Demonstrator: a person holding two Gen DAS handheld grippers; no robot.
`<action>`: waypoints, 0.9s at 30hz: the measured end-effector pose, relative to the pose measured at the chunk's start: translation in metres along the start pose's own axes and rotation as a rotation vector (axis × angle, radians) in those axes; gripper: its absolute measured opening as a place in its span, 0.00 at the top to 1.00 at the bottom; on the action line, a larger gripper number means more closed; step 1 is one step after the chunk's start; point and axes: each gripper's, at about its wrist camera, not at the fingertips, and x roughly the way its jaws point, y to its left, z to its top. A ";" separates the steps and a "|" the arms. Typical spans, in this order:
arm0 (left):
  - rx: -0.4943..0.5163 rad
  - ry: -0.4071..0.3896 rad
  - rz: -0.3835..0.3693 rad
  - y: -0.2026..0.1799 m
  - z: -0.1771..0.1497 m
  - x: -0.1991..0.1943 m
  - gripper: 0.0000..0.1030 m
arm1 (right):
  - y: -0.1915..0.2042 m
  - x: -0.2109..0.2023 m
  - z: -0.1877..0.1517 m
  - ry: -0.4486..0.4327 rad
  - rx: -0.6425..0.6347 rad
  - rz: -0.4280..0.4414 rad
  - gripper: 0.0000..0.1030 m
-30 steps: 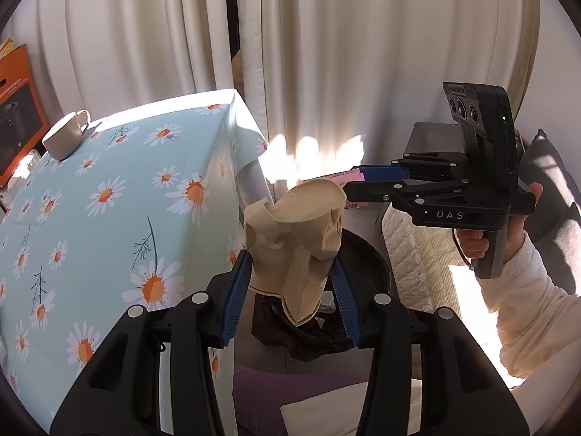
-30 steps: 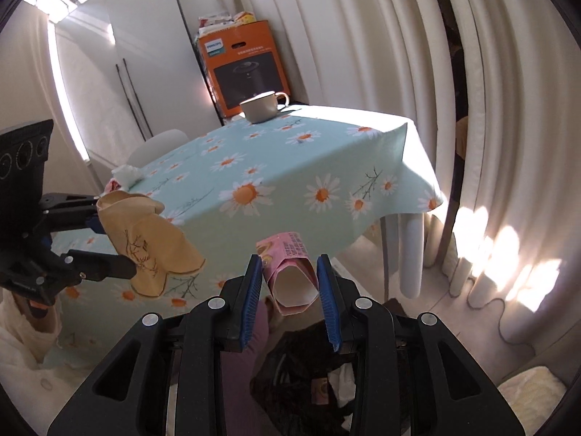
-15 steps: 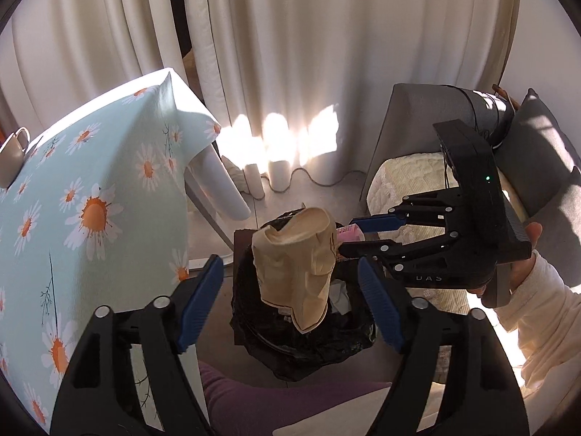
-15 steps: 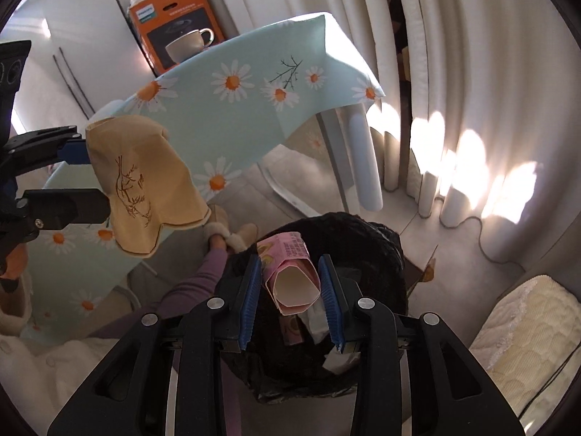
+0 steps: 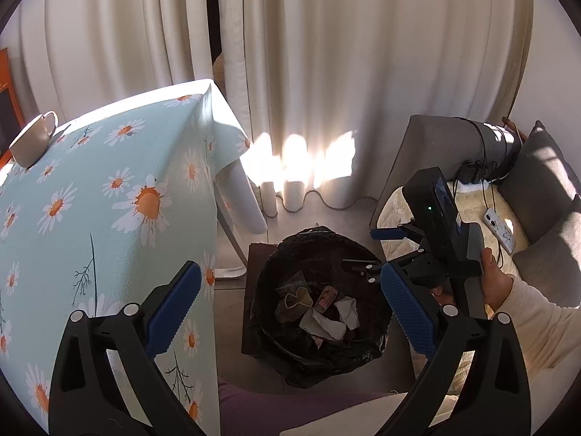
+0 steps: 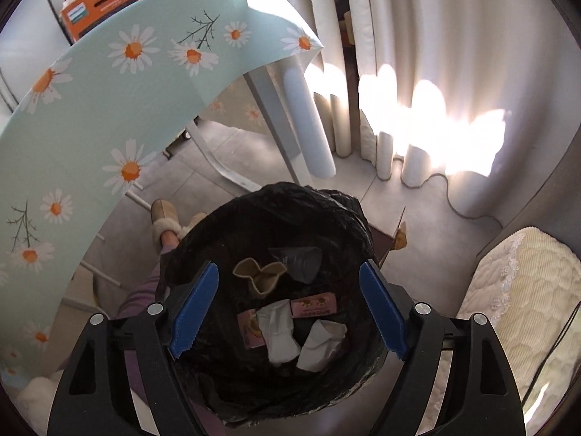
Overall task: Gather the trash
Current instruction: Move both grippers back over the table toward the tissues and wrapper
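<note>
A black-lined trash bin (image 5: 319, 247) stands on the floor beside the table; it also shows in the right wrist view (image 6: 276, 200). In it lie a crumpled tan paper cup (image 6: 259, 278), a pink carton (image 6: 314, 305), white tissues (image 6: 279, 334) and a clear plastic piece (image 6: 297, 259). The tan cup (image 5: 297, 299) and tissues (image 5: 326, 321) also show in the left wrist view. My left gripper (image 5: 290, 309) is open and empty above the bin. My right gripper (image 6: 287, 312) is open and empty right over the bin; it also shows in the left wrist view (image 5: 377, 249).
A table with a daisy-print cloth (image 5: 109, 200) stands left of the bin, with a white cup (image 5: 31, 143) on it. A grey sofa (image 5: 454, 145) with a cream cover and a phone (image 5: 501, 227) is at the right. Curtains (image 5: 326, 72) hang behind. A slippered foot (image 6: 165, 223) is near the bin.
Both grippers have opened. The tan cup and the pink carton have dropped from them into the bin. Both grippers now point down at the bin.
</note>
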 end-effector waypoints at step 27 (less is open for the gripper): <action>-0.265 -0.187 0.280 0.095 -0.040 -0.154 0.06 | 0.154 -0.112 0.083 -0.275 -0.294 0.113 0.13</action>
